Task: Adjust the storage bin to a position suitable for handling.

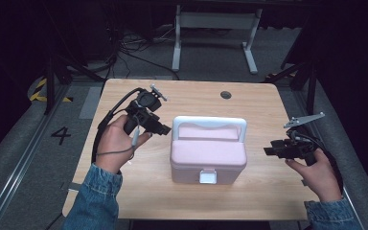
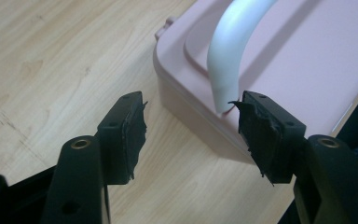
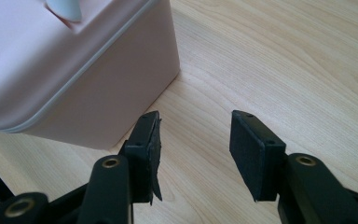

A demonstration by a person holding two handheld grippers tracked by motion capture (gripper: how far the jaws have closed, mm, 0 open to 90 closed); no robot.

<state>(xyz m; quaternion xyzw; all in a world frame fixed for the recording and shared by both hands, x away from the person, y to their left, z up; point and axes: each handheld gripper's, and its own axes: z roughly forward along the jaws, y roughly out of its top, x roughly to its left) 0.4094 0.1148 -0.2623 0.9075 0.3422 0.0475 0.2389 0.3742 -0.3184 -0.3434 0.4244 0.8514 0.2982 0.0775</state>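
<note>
While the pink box [image 1: 207, 155] sits shut near the middle of the tabletop [image 1: 124, 191], its white handle [image 1: 209, 123] raised, the left claw [image 1: 162, 128] hangs wide open and empty just left of that handle, and the right claw [image 1: 270, 151] waits open, empty, right of the box.

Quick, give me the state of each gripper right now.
Left gripper: open, holding nothing, beside the pink box's white handle.
Right gripper: open, holding nothing, just off the box's side.
</note>
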